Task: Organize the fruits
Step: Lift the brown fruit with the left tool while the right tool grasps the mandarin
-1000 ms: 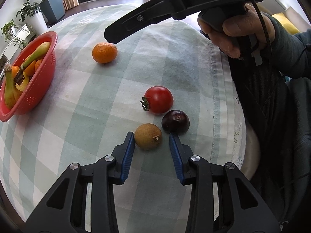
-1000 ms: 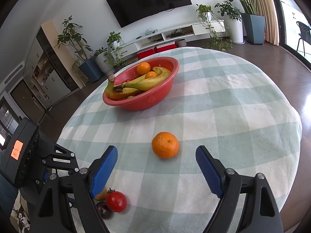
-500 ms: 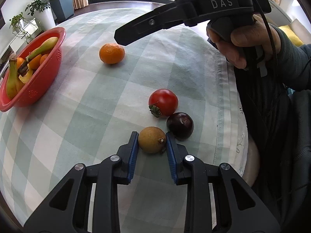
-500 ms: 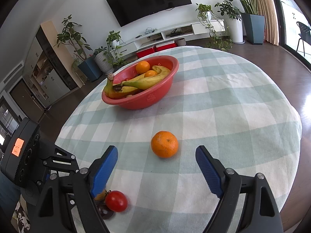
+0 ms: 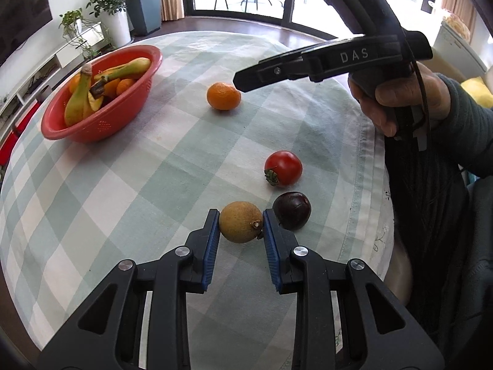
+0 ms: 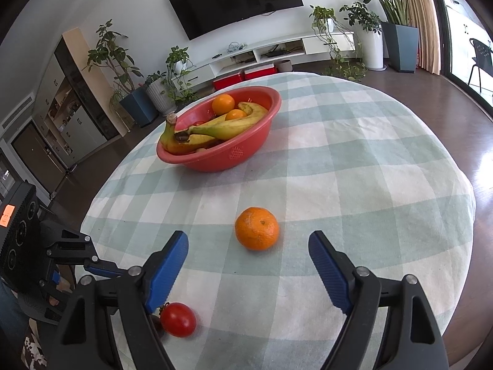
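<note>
My left gripper [image 5: 241,226] is shut on a round brown fruit [image 5: 241,222], its blue pads pressing both sides. A dark purple fruit [image 5: 291,210] lies just right of it and a red tomato [image 5: 283,168] a little farther off. An orange mandarin [image 5: 223,96] lies mid-table, also in the right wrist view [image 6: 257,228]. My right gripper [image 6: 248,246] is open and empty, hovering just short of the mandarin. The red bowl [image 6: 255,151] holds bananas and oranges at the far side; it also shows in the left wrist view [image 5: 101,123].
The round table carries a green and white checked cloth [image 6: 354,169]. The tomato [image 6: 178,319] sits below my right gripper's left finger. The table edge [image 5: 380,185] runs close on the right, by the person's body. Plants and a TV unit stand beyond the table.
My left gripper has closed onto the brown fruit and its view has swung so the bowl sits more centrally. My right gripper has stayed open near the mandarin.
</note>
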